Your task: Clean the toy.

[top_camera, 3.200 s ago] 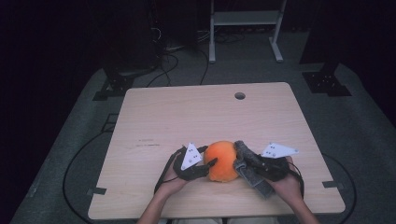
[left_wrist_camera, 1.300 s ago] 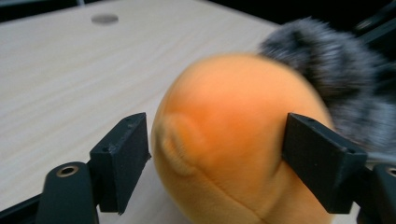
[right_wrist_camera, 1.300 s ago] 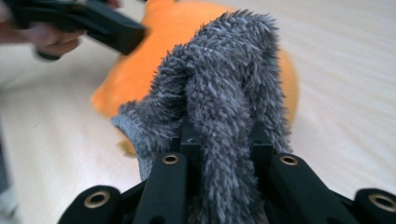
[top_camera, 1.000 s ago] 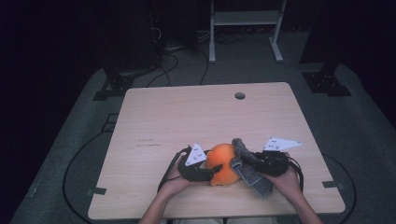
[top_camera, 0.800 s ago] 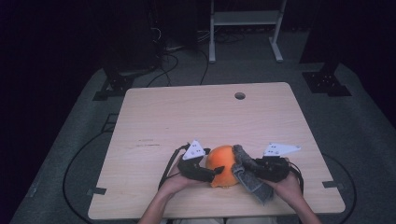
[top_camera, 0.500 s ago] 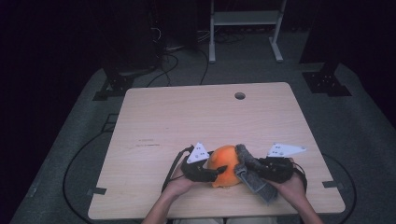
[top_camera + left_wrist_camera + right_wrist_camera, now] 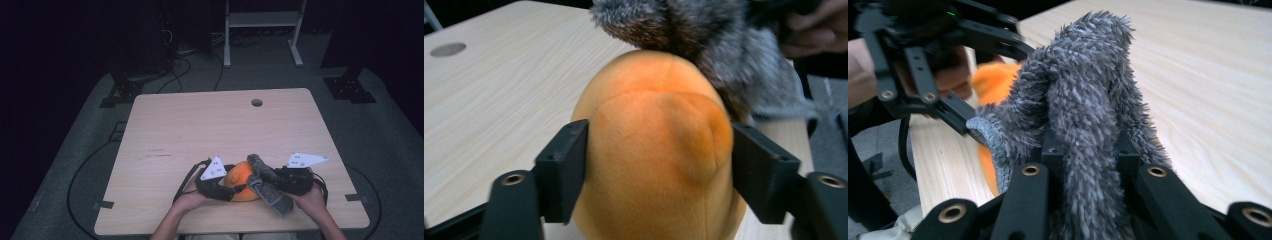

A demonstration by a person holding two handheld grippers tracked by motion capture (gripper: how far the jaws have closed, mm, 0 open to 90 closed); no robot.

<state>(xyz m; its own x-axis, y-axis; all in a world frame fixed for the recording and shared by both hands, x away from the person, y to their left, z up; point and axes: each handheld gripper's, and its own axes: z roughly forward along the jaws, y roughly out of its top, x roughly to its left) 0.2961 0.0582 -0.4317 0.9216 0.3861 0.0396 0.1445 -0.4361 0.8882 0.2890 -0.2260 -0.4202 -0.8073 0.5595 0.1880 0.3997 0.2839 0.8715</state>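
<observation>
Orange plush ball [image 7: 241,180] sits at the near edge of the desk [image 7: 200,130], between my two grippers, with a grey furry cloth [image 7: 267,185] draped against its right side.

High view: left gripper [image 7: 227,187] comes in from the near left and its fingers straddle the ball. Right gripper [image 7: 274,181] comes in from the near right with the cloth hanging from its fingers. A round cable hole [image 7: 257,102] lies toward the far edge, well apart from the work. Beyond the desk I see a white metal stand [image 7: 262,30] and loose cables on the dark floor. Nothing on the desk blocks either hand; the cloth covers part of the ball's right flank.

Left gripper view: the ball [image 7: 654,155] stands between the two fingers [image 7: 564,170], and both pads touch its sides lightly. The jaws have just been opening, ball between them. The cloth [image 7: 704,40] lies over the ball's far top.

Right gripper view: fingers [image 7: 1048,165] pinch a fold of the cloth [image 7: 1083,90], pressed tight on it. The ball [image 7: 995,82] peeks out behind, beside the left gripper [image 7: 965,117].

Against the frame of a few seconds back: ball and both hands sit slightly nearer the desk's front edge, and the cloth hangs lower over the ball's right side.
</observation>
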